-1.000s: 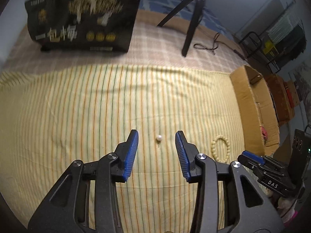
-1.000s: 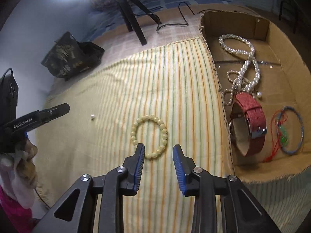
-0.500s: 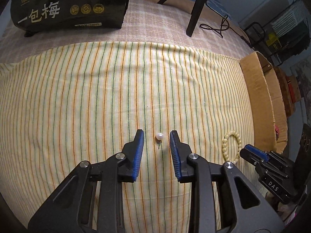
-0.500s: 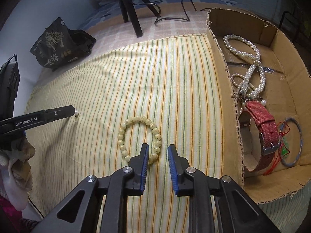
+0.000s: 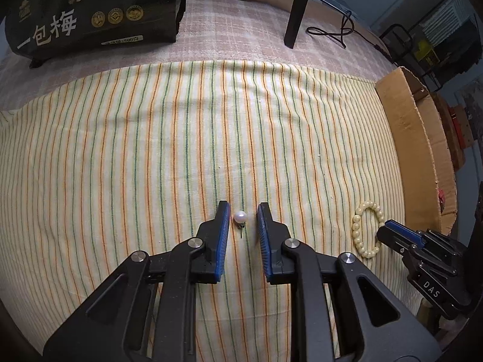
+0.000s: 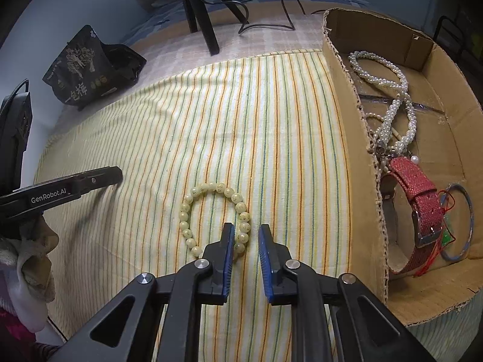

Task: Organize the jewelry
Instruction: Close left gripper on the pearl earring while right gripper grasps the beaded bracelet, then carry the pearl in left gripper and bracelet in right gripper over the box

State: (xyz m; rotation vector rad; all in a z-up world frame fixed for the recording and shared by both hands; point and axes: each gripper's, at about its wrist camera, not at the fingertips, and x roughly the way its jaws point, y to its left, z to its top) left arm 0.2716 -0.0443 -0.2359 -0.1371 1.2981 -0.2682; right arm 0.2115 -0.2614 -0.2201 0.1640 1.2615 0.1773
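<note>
1. My left gripper (image 5: 243, 211) has its jaws narrowed, just been closing, w/ the small white pearl stud earring (image 5: 240, 217) between the blue pads. There's a gap on the right side and it's near-touching on the left; nothing clamped yet.
2. The earring lies on the yellow striped cloth (image 5: 151, 150), post pointing toward me. It's tiny, light, hard and round, so I judge it slippery and apt to squirt out. I'd pinch the pearl dead centre, gently.
3. My right gripper (image 6: 245, 230) has also just been closing; its jaws straddle the near-right arc of the pale yellow beaded bracelet (image 6: 193, 193), not gripped as far as I see.
4. The bracelet is floppy and light; I'd take one bead.
5. The open cardboard box (image 6: 347, 96) sits to the right.
</note>
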